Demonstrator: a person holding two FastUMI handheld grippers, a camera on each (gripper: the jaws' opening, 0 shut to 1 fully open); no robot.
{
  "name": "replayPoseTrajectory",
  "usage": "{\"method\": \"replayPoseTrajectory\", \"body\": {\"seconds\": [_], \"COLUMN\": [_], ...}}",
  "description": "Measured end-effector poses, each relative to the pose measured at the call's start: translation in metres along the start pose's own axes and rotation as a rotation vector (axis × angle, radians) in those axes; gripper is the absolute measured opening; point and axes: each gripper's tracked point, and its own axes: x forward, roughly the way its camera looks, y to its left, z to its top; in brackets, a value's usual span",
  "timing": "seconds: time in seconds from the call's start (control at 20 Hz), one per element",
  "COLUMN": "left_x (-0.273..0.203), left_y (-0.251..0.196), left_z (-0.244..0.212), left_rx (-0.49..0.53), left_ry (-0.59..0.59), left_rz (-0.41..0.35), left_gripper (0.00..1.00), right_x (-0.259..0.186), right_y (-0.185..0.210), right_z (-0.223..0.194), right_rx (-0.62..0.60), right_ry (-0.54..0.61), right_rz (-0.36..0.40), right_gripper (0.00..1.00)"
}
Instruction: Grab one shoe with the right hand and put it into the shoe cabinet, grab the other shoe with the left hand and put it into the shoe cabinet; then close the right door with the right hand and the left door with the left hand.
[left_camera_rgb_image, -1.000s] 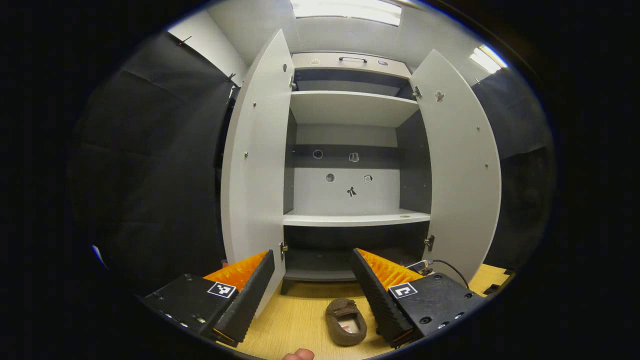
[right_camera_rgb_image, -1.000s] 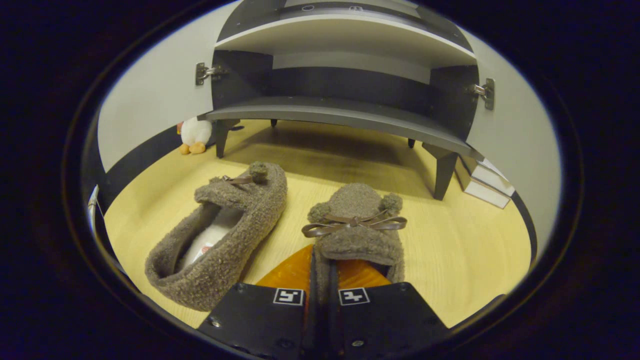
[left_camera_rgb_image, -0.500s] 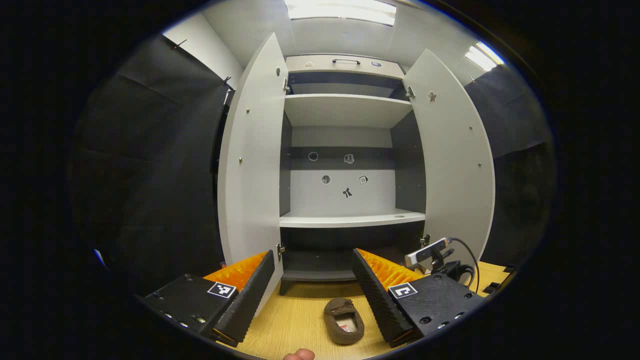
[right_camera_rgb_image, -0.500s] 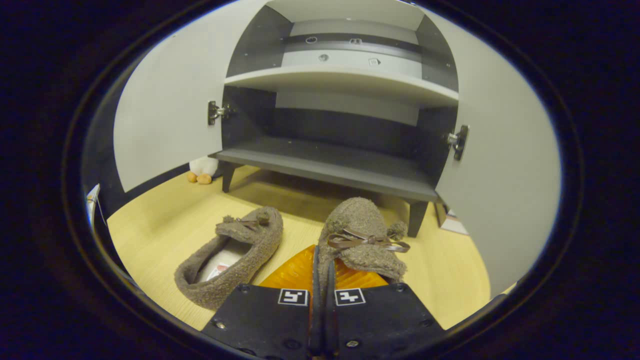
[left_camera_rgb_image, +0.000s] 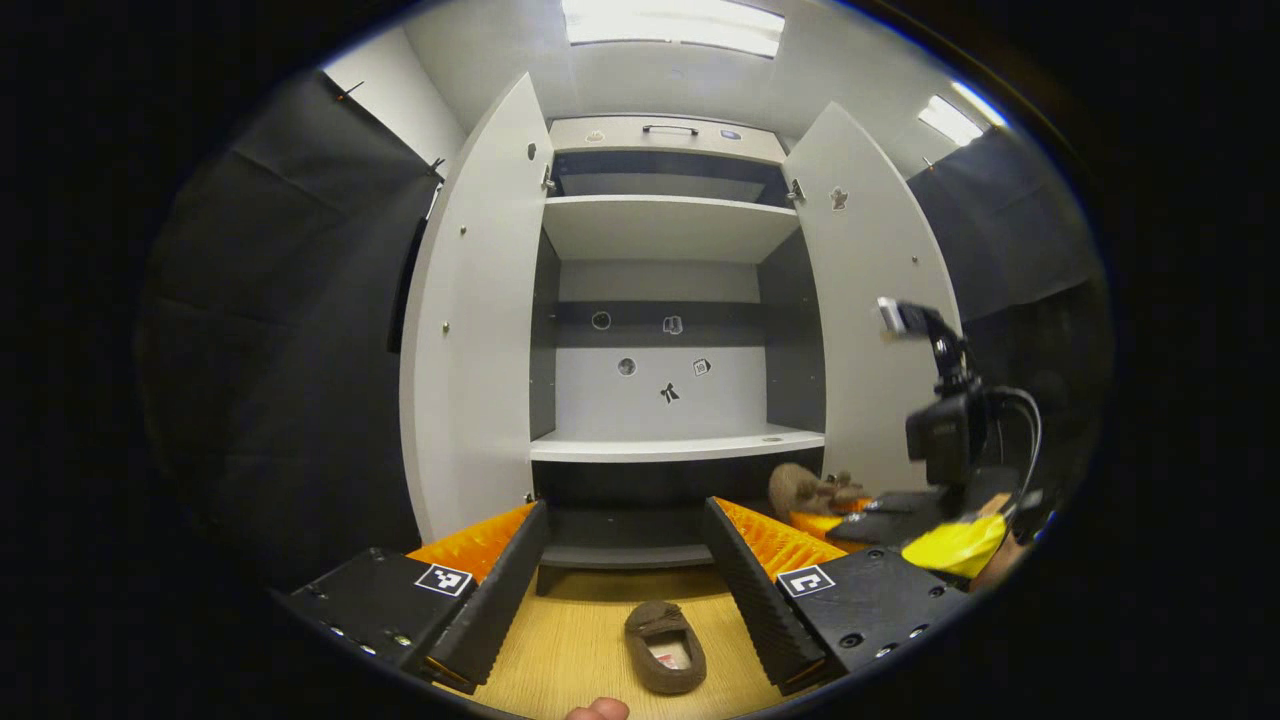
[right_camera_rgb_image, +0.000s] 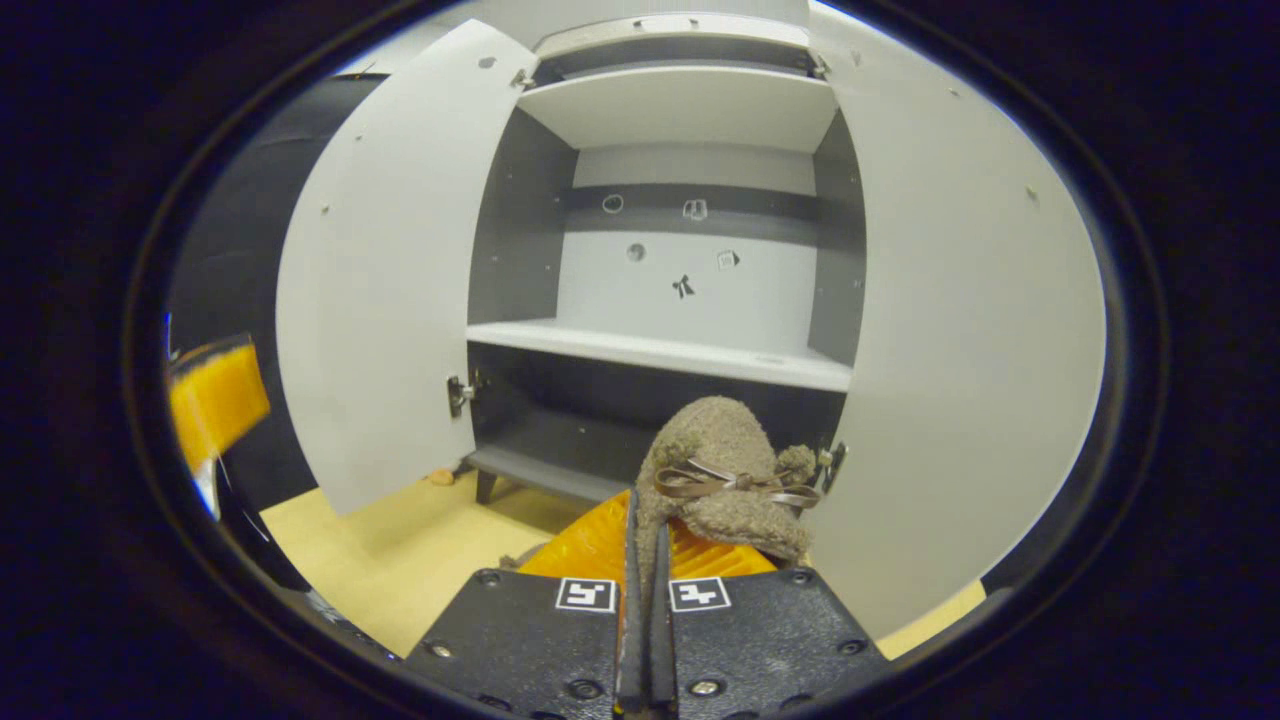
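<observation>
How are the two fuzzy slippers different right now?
The slipper in the right gripper is held up in the air; the other slipper lies flat on the wooden floor, untouched, below the open left gripper. Both are brown and fuzzy.

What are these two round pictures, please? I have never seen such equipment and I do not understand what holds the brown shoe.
A person holds one two-finger tool in each hand, and a camera rides on each, looking forward along its fingers. The left gripper view shows the left tool open, holding nothing. Ahead stands the shoe cabinet with both doors open. One brown slipper lies on the wooden floor. The right gripper view shows the right tool shut on the other slipper, lifted in front of the cabinet. In the left gripper view you can also see that right tool with its slipper at the right side.
</observation>
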Motion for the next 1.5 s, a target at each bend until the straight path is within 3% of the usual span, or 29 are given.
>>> {"method": "replayPoseTrajectory", "body": {"seconds": [0.35, 0.65, 0.75, 1.0, 1.1, 1.5], "left_x": [0.002, 0.000, -0.002, -0.004, -0.005, -0.001], "left_y": [-0.003, 0.011, 0.020, 0.045, 0.058, 0.072], "left_z": [-0.002, -0.003, -0.004, -0.012, -0.013, -0.026], "left_rx": [-0.013, -0.023, -0.026, -0.026, -0.019, -0.032], "left_ry": [-0.001, 0.008, 0.005, 0.019, 0.017, 0.050], "left_rz": [-0.006, 0.017, 0.046, 0.106, 0.135, 0.166], "left_gripper": [0.95, 0.95, 0.95, 0.95, 0.95, 0.95], "right_x": [0.048, 0.151, 0.189, 0.244, 0.252, 0.267], "right_y": [-0.015, -0.055, -0.078, -0.092, -0.097, -0.089], "right_z": [0.122, 0.184, 0.180, 0.139, 0.128, 0.107], "right_rx": [-0.039, -0.176, -0.235, -0.182, -0.180, -0.153], "right_ry": [-0.075, -0.006, 0.075, 0.294, 0.325, 0.389], "right_rz": [-0.025, -0.127, -0.193, -0.203, -0.232, -0.212], "right_gripper": [0.07, 0.07, 0.06, 0.07, 0.07, 0.07]}}
